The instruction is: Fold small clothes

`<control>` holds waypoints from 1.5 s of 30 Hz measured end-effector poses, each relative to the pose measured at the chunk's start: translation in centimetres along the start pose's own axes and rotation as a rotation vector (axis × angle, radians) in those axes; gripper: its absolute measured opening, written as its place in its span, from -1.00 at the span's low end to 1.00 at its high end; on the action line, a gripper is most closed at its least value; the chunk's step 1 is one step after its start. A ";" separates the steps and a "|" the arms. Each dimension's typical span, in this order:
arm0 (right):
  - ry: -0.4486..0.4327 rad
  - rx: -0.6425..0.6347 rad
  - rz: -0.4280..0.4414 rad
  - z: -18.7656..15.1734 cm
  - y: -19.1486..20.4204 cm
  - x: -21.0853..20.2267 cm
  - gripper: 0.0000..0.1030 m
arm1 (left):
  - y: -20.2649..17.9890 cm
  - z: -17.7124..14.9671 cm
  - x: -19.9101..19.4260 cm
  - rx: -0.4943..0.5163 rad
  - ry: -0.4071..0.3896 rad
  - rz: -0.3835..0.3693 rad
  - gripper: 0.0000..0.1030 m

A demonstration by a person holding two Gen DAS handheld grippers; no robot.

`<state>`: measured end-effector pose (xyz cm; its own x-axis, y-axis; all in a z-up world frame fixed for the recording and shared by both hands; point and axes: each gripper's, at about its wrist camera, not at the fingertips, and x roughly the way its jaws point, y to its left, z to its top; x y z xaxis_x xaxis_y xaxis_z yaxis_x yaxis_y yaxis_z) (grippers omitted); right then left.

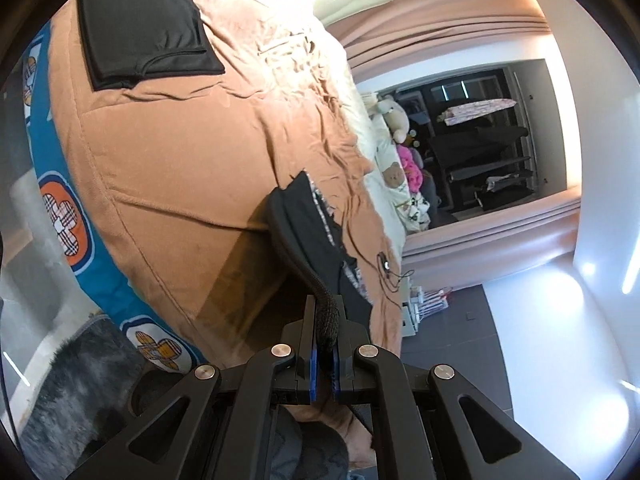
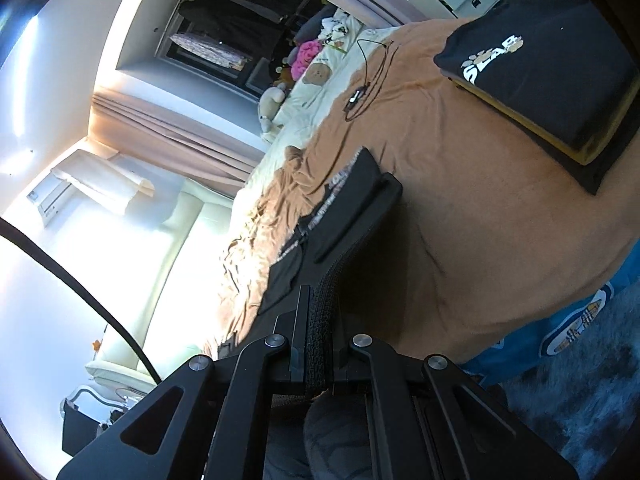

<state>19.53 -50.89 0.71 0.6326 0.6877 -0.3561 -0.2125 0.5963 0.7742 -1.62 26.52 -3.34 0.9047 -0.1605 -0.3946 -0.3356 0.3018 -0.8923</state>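
A black garment [image 1: 308, 224] with a ribbed hem and a patterned trim is lifted off the tan bedspread [image 1: 168, 152]. My left gripper [image 1: 325, 320] is shut on its ribbed edge. In the right wrist view the same black garment [image 2: 352, 208] stretches away from my right gripper [image 2: 319, 312], which is shut on the ribbed hem. Both grippers hold it above the bed. A folded black garment [image 1: 140, 36] lies flat on the bedspread further off in the left wrist view. A folded black shirt with a white logo [image 2: 536, 64] tops a small stack in the right wrist view.
A thin black cable with a small device [image 2: 360, 92] lies on the bedspread [image 2: 460, 200]. Plush toys and pale pillows [image 1: 396, 152] sit at the head of the bed. A blue patterned sheet [image 1: 60, 200] edges the bed, with a grey shaggy rug [image 1: 76, 392] on the floor.
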 end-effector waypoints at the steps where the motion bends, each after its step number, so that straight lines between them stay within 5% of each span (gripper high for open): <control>1: -0.001 0.000 0.005 -0.1 -0.1 -0.4 -0.97 | -0.1 -0.2 -0.5 -0.001 -0.001 -0.006 -0.92; 20: -0.017 -0.044 0.039 -0.1 -0.7 -1.5 -0.97 | -0.1 -0.6 -3.3 -0.024 -0.039 -0.070 -0.92; 45: 0.008 -0.018 -0.037 8.2 0.9 9.7 -0.97 | -5.3 7.2 8.9 0.003 -0.027 0.007 -0.92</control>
<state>31.57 -47.11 2.22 0.6344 0.6684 -0.3883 -0.2024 0.6285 0.7510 10.09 30.28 -0.58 0.9092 -0.1328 -0.3947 -0.3412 0.3057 -0.8889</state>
